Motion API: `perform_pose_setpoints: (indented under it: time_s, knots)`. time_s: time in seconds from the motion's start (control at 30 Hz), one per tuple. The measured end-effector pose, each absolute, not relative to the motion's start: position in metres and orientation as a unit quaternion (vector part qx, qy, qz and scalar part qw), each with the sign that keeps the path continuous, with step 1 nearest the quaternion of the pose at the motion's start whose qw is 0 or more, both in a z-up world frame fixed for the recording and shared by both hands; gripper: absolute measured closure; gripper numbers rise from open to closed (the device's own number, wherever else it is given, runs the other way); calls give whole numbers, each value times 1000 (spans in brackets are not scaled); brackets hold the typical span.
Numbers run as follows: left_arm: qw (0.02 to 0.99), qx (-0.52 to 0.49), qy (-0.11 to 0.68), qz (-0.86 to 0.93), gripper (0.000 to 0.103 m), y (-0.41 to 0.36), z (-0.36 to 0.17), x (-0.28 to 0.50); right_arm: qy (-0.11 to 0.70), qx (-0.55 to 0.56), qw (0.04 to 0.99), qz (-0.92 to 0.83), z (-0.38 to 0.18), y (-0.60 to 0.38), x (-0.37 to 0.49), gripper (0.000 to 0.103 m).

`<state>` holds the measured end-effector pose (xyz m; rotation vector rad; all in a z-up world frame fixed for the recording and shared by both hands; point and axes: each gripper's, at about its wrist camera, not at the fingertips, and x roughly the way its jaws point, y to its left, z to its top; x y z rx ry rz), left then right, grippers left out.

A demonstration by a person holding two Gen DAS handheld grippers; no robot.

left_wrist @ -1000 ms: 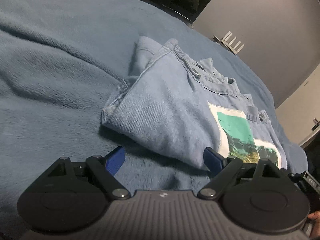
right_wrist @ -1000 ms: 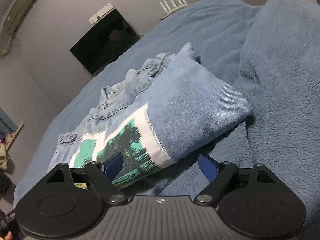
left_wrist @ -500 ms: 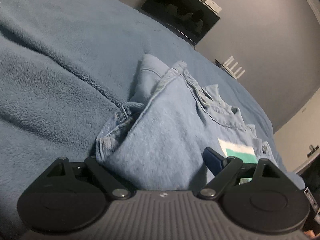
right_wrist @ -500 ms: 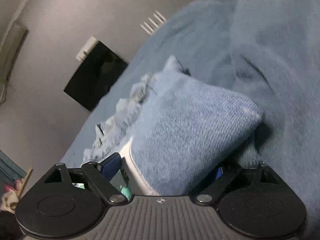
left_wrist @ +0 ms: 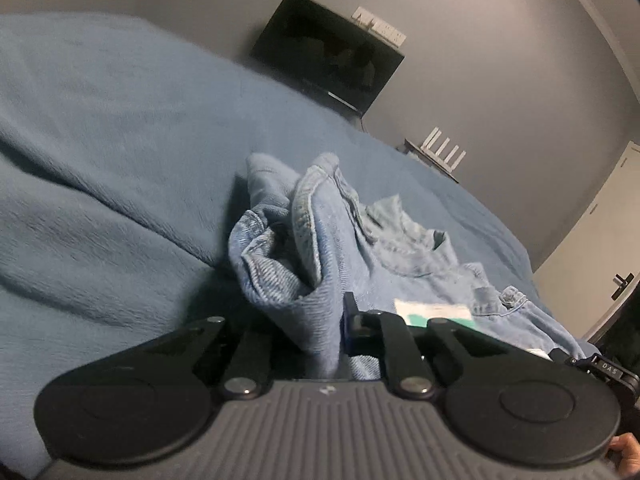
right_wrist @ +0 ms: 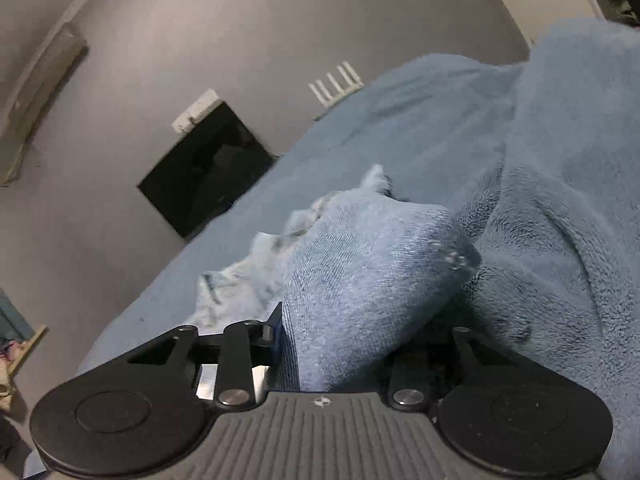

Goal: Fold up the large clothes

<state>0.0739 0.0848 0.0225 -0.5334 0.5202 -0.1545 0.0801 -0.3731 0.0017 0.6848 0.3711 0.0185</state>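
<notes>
Both grippers have just closed on the near edge of the folded light-blue denim garment with a teal-and-white printed patch [left_wrist: 344,264]: left gripper [left_wrist: 320,336] clamps a thin bunched corner, right gripper [right_wrist: 340,340] pinches a thicker folded corner, presumably to lift that edge for the next fold. Garment lies on a fuzzy blue fleece blanket [left_wrist: 120,152] covering the bed, raised slightly at the held corners. Room: grey wall, black wall-mounted screen [left_wrist: 328,52], white antennaed router [left_wrist: 440,152], pale door [left_wrist: 600,240].
</notes>
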Motion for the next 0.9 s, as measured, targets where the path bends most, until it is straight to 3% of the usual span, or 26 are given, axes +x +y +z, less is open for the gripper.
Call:
perform_pose_setpoints:
  time_s: [0.37, 0.53, 0.63, 0.73, 0.83, 0.9]
  knots:
    - [932, -248, 260, -38, 96, 125, 64, -25, 206, 331, 913, 118, 37, -357, 13, 71]
    - [921, -199, 332, -41, 96, 116, 50, -55, 275, 318, 904, 75, 20, -362, -17, 71]
    - [911, -187, 368, -29, 88, 114, 44, -52, 314, 295, 902, 28, 6, -371, -16, 71]
    - [913, -186, 362, -12, 79, 117, 47, -52, 315, 273, 909, 14, 9, -367, -21, 65]
    - [929, -142, 343, 7, 70, 111, 59, -62, 289, 236, 928, -1, 24, -362, -38, 52]
    - [939, -120, 321, 24, 69, 110, 72, -66, 264, 219, 939, -8, 32, -362, -55, 49]
